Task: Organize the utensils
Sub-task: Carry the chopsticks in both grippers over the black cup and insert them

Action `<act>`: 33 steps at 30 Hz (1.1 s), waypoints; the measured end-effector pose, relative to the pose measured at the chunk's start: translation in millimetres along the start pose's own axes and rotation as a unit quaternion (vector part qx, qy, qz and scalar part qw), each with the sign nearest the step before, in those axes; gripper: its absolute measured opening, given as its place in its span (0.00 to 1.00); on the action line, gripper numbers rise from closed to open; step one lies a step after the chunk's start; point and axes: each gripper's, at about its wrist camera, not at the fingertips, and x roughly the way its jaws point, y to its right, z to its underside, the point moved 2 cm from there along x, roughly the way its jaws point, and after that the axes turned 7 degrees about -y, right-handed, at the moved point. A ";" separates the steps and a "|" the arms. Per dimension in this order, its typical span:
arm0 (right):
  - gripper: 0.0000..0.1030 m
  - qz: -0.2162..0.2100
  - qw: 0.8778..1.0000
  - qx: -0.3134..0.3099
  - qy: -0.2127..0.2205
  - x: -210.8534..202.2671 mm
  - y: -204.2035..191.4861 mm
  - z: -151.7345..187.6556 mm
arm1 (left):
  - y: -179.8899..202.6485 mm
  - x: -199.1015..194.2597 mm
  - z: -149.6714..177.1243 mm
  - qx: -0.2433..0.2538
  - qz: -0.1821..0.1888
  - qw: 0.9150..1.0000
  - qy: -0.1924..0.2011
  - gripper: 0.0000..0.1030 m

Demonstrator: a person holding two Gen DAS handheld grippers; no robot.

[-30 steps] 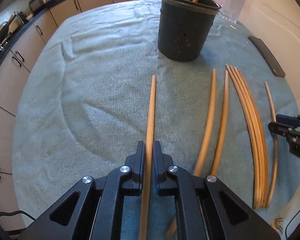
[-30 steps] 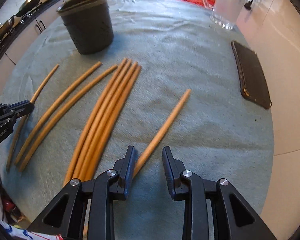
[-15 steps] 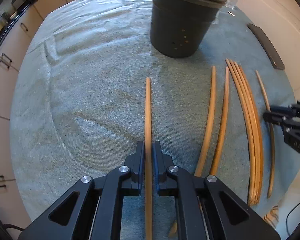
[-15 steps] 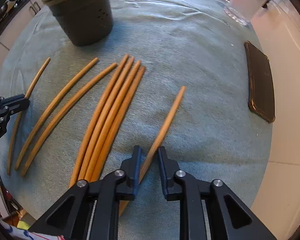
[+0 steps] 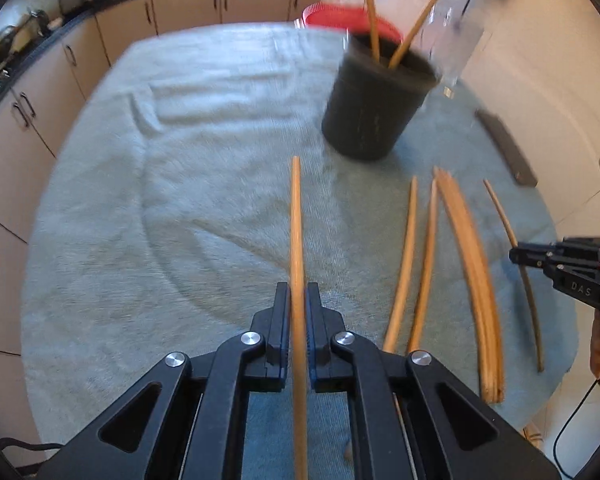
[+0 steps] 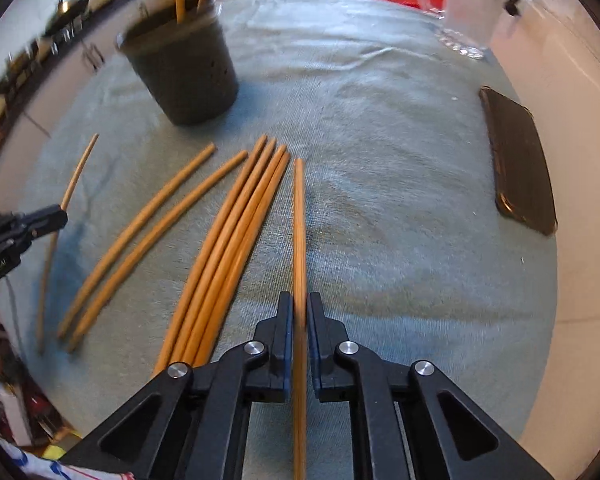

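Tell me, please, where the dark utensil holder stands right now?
The dark utensil holder stands upper left in the right wrist view, on the towel beyond the loose chopsticks.

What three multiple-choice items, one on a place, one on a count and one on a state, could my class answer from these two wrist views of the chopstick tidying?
1. Where does the dark holder stand?
A. on the green towel
B. on the black tray
C. inside the red basket

2. How many chopsticks stand inside the holder?
A. none
B. two
C. five

3. What is the state of the right gripper?
A. open above the towel
B. shut on nothing
C. shut on a chopstick

Answers:
1 A: the holder's base rests on the green towel, apart from the black tray.
2 B: two sticks rise from its rim.
3 C: a chopstick runs between its closed fingers; they have just been closing.
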 end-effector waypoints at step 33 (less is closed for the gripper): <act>0.07 -0.119 0.906 0.090 0.397 -165.4 -18.9 -89.1 | 27.1 -133.0 -132.0 -0.119 0.059 0.942 0.307 0.06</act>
